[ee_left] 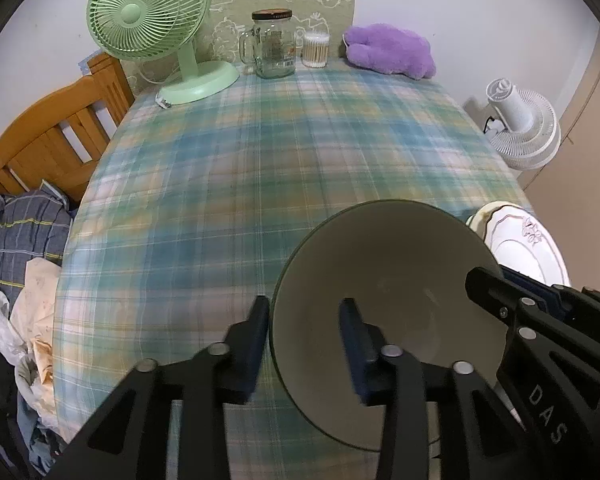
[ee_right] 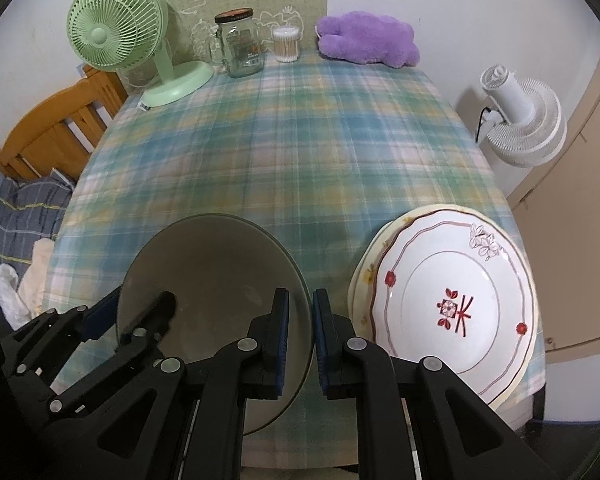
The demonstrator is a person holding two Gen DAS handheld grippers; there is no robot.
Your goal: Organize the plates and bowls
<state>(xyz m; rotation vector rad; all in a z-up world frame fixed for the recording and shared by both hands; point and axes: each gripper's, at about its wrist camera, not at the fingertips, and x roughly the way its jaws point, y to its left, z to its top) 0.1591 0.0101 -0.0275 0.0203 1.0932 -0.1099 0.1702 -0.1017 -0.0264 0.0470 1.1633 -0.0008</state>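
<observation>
Table (ee_right: 300, 140): covered in plaid cloth; the bowl stands on its near edge.

Bowl (ee_right: 212, 264): dark outside, pale inside, upright on the cloth, nothing in it. All places below are given from this bowl.

Plates (ee_right: 440, 280): two, stacked, just right of the bowl and not touching it. The top one is white with red flower marks. The cream one under it shows only at its rim.

Green fan (ee_right: 116, 36): well beyond the bowl, at the far left of the table.

White fan (ee_right: 520, 120): far right of the bowl, off the table, against the wall.

Chair (ee_left: 48, 136): wooden, left of the bowl and further back, beside the table.

Plush (ee_right: 368, 40): purple, well beyond the bowl, far right.

Jar (ee_right: 240, 46): glass, handled, dark lid, straight beyond the bowl at the far edge.

Swab tub (ee_right: 287, 45): just right of the jar, equally far from the bowl.

My right gripper (ee_right: 300, 300): pointed steeply down at the bowl's right rim. One pad is inside, one outside, and the jaws are closed tight on the wall.

My left gripper (ee_left: 306, 308): pointed steeply down at the bowl's left rim, straddling it. The jaws are parted. The outer pad sits at the wall, the inner pad stands clear of it, so there is no grip.
</observation>
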